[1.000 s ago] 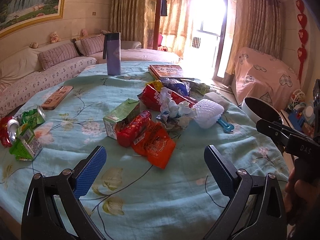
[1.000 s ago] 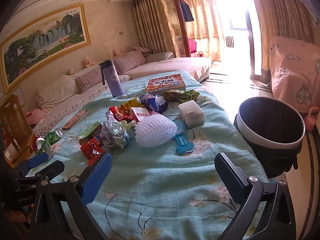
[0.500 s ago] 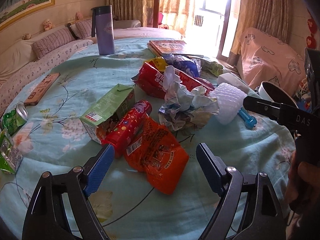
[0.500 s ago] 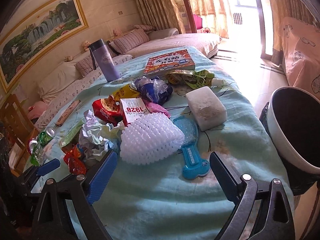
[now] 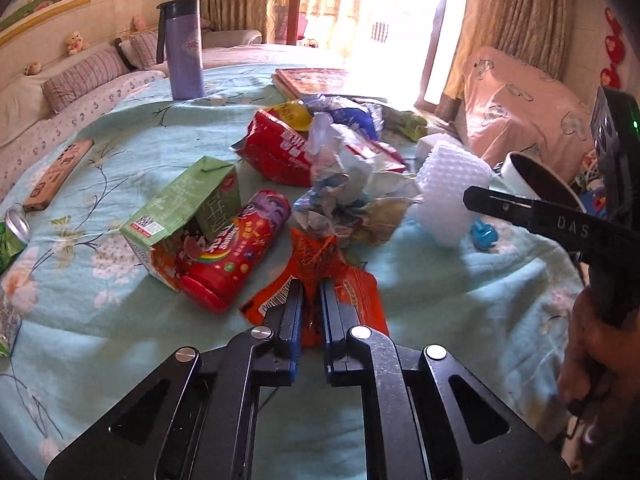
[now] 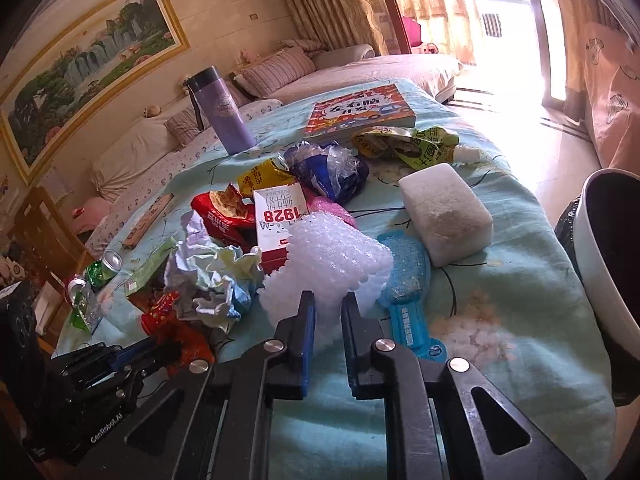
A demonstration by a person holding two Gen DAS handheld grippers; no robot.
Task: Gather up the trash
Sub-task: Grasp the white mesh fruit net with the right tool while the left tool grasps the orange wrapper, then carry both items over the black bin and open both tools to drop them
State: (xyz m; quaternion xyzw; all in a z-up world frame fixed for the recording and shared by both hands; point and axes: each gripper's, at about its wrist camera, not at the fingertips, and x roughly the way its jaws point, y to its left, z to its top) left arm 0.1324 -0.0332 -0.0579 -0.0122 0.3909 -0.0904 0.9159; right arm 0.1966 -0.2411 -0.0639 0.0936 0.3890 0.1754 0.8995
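Trash lies heaped on a table with a light blue floral cloth (image 5: 460, 300). My left gripper (image 5: 311, 292) is shut on the near edge of an orange snack wrapper (image 5: 320, 256), which lies flat beside a red tube-shaped packet (image 5: 236, 256) and a green carton (image 5: 180, 204). My right gripper (image 6: 328, 304) is shut on the near edge of a white foam net (image 6: 332, 260), which rests on the cloth next to a blue plastic card (image 6: 408, 280). Crumpled paper (image 5: 344, 188) sits between the two. The right gripper (image 5: 476, 198) also shows in the left wrist view, at the foam net (image 5: 452, 184).
A bin (image 6: 612, 248) with a white rim and dark inside stands past the table's right edge. A white sponge block (image 6: 444, 212), a book (image 6: 360, 112), a purple flask (image 6: 224, 112), crushed green cans (image 6: 100, 268) and a wooden box (image 5: 56, 176) also lie on the cloth.
Both grippers moved forward and down to the pile, then went from wide open to shut, the left on the orange wrapper and the right on the white foam net.
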